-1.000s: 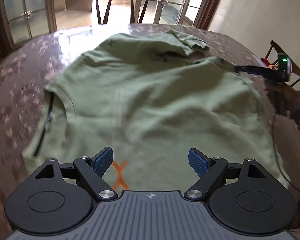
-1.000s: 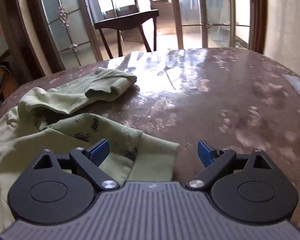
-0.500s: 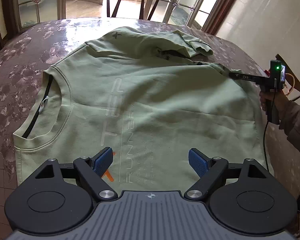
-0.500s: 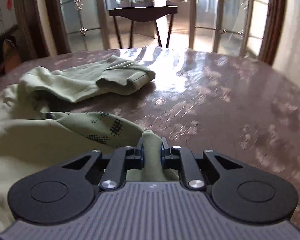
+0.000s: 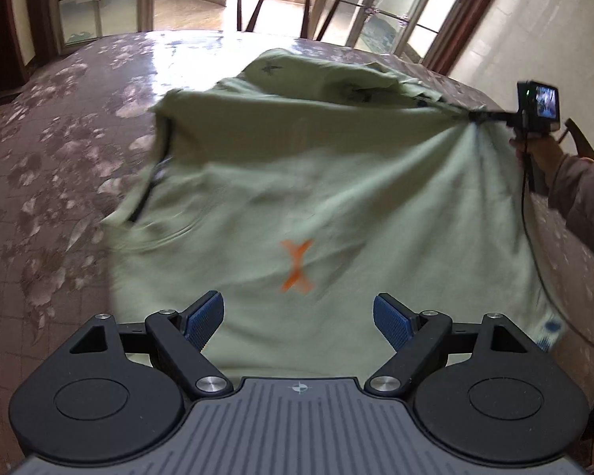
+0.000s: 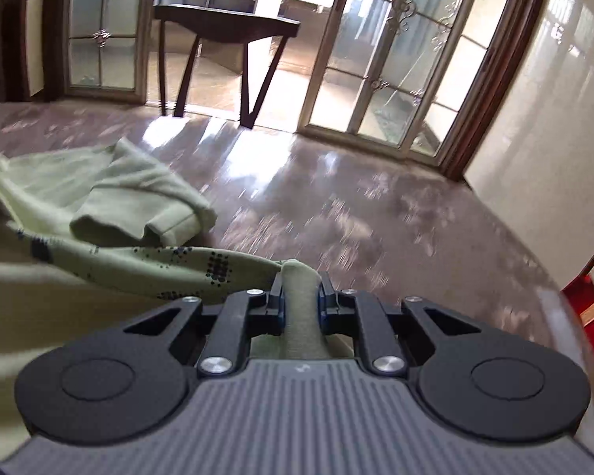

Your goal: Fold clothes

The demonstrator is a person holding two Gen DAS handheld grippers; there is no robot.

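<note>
A pale green sweatshirt with an orange X print lies spread on the brown flowered table. My left gripper hovers open over its near part, blue pads apart, nothing between them. At the far right of the left wrist view my right gripper pinches the shirt's hem corner and pulls the cloth taut. In the right wrist view that gripper is shut on a bunched fold of the sweatshirt. A sleeve with its cuff lies on the table beyond.
A person's hand and sleeve hold the right gripper's handle, with a cable hanging down. A dark chair and glass doors stand behind the table. A red chair sits at the table's right edge.
The right gripper went from open to shut on the sweatshirt's corner, then lifted and pulled it right. The cloth now rises in taut folds and the collar side has slid inward.
</note>
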